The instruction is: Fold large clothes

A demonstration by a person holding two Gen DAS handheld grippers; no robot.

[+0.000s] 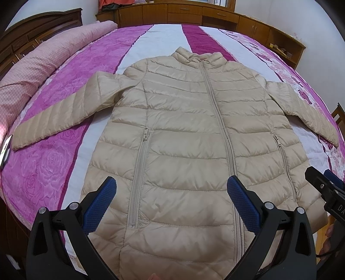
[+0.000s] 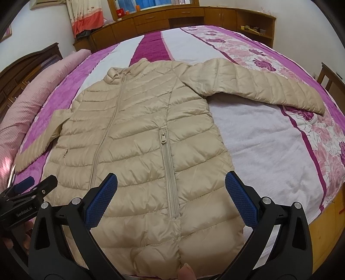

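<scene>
Beige quilted down jacket [image 1: 185,133] spread flat, front up and zipped, on purple-and-white floral bedspread [image 1: 54,155]; sleeves extended to either side, collar at far end. Left gripper [image 1: 171,199] above lower hem, blue pads [image 1: 101,200] wide apart, nothing between them, pocket zipper and main zipper ahead. Right gripper [image 2: 171,199] likewise spread and empty, over hem near right pocket zipper [image 2: 169,172]. Rolled pink quilt [image 1: 43,62] far left; wooden cabinets [image 2: 172,19] beyond.

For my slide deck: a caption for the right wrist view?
Open right gripper above a beige puffer jacket spread flat on a bed.
</scene>
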